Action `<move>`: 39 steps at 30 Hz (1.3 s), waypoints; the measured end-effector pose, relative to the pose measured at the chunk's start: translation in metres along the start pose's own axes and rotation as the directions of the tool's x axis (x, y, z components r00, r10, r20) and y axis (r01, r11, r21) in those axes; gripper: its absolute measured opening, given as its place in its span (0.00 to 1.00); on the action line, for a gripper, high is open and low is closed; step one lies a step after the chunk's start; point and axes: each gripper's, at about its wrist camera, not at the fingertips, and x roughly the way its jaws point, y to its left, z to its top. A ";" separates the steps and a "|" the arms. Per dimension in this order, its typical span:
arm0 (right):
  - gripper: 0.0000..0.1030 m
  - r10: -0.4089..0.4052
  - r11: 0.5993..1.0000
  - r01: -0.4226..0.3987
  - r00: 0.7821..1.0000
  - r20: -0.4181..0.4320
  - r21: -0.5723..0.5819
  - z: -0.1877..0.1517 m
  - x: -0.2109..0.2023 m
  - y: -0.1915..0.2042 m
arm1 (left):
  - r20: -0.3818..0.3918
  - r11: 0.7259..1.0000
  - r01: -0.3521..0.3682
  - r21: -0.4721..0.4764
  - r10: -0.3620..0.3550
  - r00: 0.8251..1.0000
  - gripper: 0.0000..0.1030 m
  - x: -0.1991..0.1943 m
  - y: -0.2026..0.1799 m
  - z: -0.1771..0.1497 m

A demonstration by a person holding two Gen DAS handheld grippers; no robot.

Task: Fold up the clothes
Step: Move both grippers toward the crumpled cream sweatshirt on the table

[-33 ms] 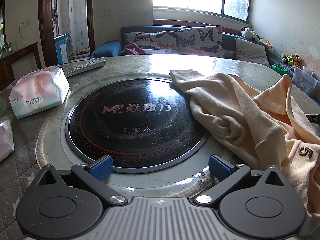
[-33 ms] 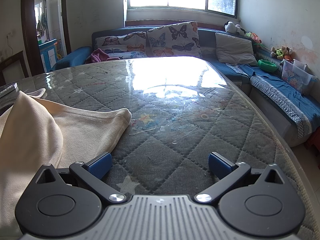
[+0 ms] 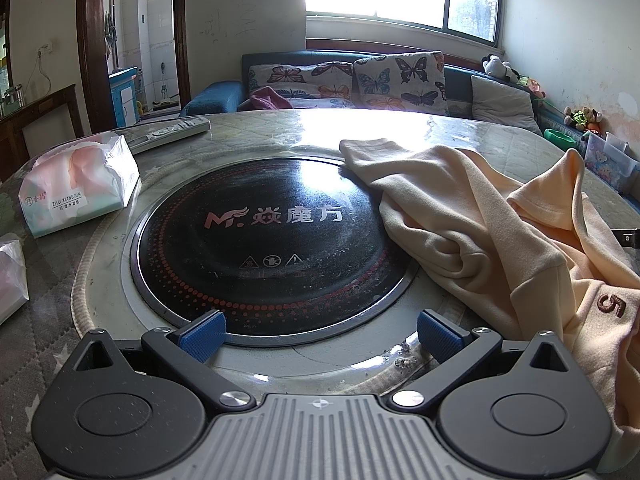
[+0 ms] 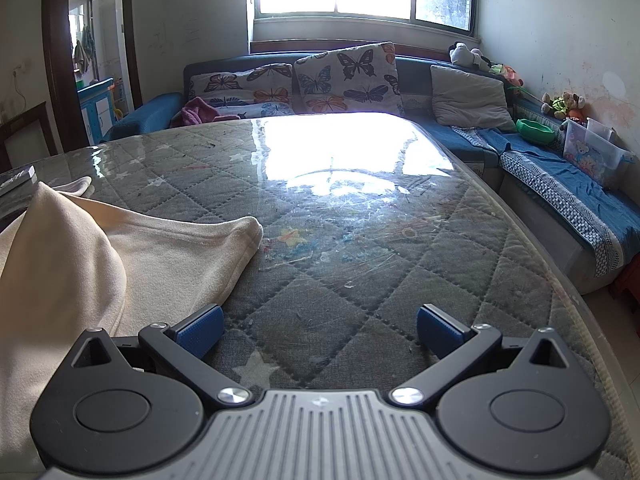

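Observation:
A cream-coloured garment (image 3: 500,236) with a brown "5" patch lies crumpled on the round table, right of the black induction hob (image 3: 264,244). One sleeve reaches onto the hob's rim. My left gripper (image 3: 318,334) is open and empty, low over the hob's near edge, with the garment just to its right. In the right wrist view the same garment (image 4: 80,264) lies at the left. My right gripper (image 4: 318,330) is open and empty above the quilted table cover (image 4: 360,280), its left finger beside the cloth's hem.
A tissue pack (image 3: 76,192) and a remote control (image 3: 172,132) lie at the left back of the table. Another white packet (image 3: 10,276) sits at the far left edge. A sofa with butterfly cushions (image 4: 320,80) stands behind the table. The table edge curves down at the right (image 4: 560,280).

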 end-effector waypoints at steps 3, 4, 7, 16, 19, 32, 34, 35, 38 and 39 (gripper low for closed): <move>1.00 0.011 1.000 -0.011 1.000 0.004 -0.005 -0.001 -0.006 0.002 | -0.007 1.000 -0.002 -0.012 0.002 1.000 1.00 0.000 0.001 -0.001; 1.00 0.014 1.000 -0.014 1.000 0.006 -0.006 -0.001 -0.008 0.003 | -0.009 1.000 -0.003 -0.016 0.002 1.000 1.00 0.000 0.001 -0.001; 1.00 0.025 1.000 -0.025 1.000 0.010 -0.011 -0.001 -0.014 0.005 | -0.016 1.000 -0.005 -0.027 0.004 1.000 1.00 0.000 0.002 -0.002; 1.00 0.061 0.998 -0.061 0.998 0.022 -0.025 -0.004 -0.033 0.012 | -0.035 0.998 -0.036 -0.046 0.035 0.999 1.00 -0.010 -0.002 -0.004; 1.00 0.096 0.995 -0.095 0.995 0.029 -0.026 -0.010 -0.049 0.016 | -0.039 0.998 -0.048 -0.048 0.046 0.998 1.00 -0.015 -0.004 -0.005; 1.00 0.245 0.969 -0.244 0.968 0.058 -0.033 -0.038 -0.118 0.036 | -0.045 0.997 -0.069 -0.030 0.068 0.997 1.00 -0.052 -0.034 -0.014; 1.00 0.260 0.965 -0.258 0.964 0.059 -0.035 -0.042 -0.123 0.038 | -0.048 0.997 -0.068 -0.030 0.066 0.997 1.00 -0.058 -0.039 -0.017; 1.00 0.266 0.964 -0.264 0.962 0.059 -0.036 -0.044 -0.124 0.039 | -0.051 0.997 -0.067 -0.030 0.066 0.997 1.00 -0.061 -0.041 -0.018; 1.00 0.282 0.959 -0.279 0.958 0.060 -0.041 -0.051 -0.134 0.042 | -0.056 0.998 -0.067 -0.022 0.065 0.996 1.00 -0.068 -0.048 -0.020; 1.00 0.286 0.958 -0.283 0.956 0.062 -0.041 -0.053 -0.136 0.042 | -0.056 0.998 -0.066 -0.019 0.065 0.996 1.00 -0.070 -0.050 -0.021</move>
